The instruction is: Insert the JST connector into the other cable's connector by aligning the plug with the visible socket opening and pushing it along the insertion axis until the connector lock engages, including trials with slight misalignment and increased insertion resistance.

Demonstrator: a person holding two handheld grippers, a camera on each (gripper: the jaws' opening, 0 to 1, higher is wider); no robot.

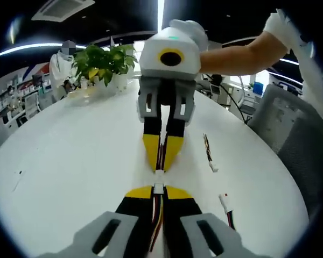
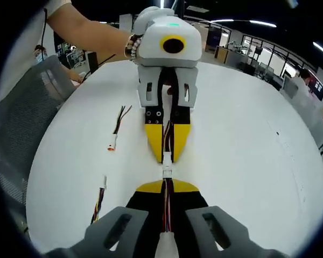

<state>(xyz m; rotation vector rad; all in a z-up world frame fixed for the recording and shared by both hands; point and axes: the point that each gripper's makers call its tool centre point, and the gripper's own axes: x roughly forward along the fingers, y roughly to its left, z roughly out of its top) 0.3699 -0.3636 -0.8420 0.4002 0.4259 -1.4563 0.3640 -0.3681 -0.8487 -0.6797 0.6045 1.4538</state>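
Note:
Two grippers face each other tip to tip over the white table (image 1: 70, 161). In the left gripper view my left gripper (image 1: 158, 191) is shut on a multicoloured cable whose white JST connector (image 1: 159, 187) sticks out past its yellow tips. Opposite it, my right gripper (image 1: 160, 164) is shut on the other cable, its white connector (image 1: 159, 174) meeting the first. In the right gripper view my right gripper (image 2: 167, 185) holds its connector (image 2: 167, 173), and the left gripper (image 2: 167, 157) holds the mating connector (image 2: 167, 159). The two connectors touch end to end; how deep they sit together I cannot tell.
Two spare cables with white connectors lie on the table, one (image 1: 209, 155) farther off and one (image 1: 226, 207) near the edge; they also lie in the right gripper view (image 2: 116, 131) (image 2: 99, 200). A potted plant (image 1: 99, 64) stands at the far end. A grey chair (image 1: 293, 129) is beside the table.

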